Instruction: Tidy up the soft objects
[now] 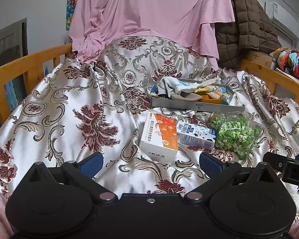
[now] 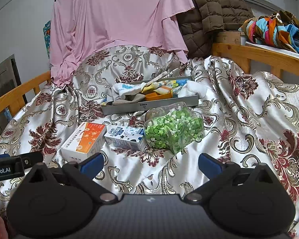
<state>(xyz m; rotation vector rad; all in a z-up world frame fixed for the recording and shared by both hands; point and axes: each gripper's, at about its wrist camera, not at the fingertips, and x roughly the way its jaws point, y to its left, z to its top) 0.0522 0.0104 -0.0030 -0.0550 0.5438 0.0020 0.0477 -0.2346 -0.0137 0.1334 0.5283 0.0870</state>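
Note:
A grey tray (image 1: 197, 106) (image 2: 149, 106) lies on the patterned bedspread and holds several soft cloth items: white and striped socks (image 1: 175, 86) (image 2: 129, 89), a grey slipper-like piece (image 1: 186, 97) and an orange cup (image 1: 211, 99) (image 2: 158, 95). My left gripper (image 1: 150, 162) is open and empty, low over the bedspread in front of an orange-and-white box (image 1: 161, 134) (image 2: 85, 139). My right gripper (image 2: 150, 162) is open and empty, just before a clear jar of green paper stars (image 2: 173, 131) (image 1: 236, 133). Its side shows in the left wrist view (image 1: 289, 167).
A blue-and-white milk carton (image 1: 196, 136) (image 2: 126, 137) lies between box and jar. Wooden bed rails (image 1: 29, 63) (image 2: 259, 53) run along both sides. A pink sheet (image 1: 149, 10) and brown quilted coat (image 1: 249, 23) hang behind. Colourful fabric (image 2: 277, 29) sits at right.

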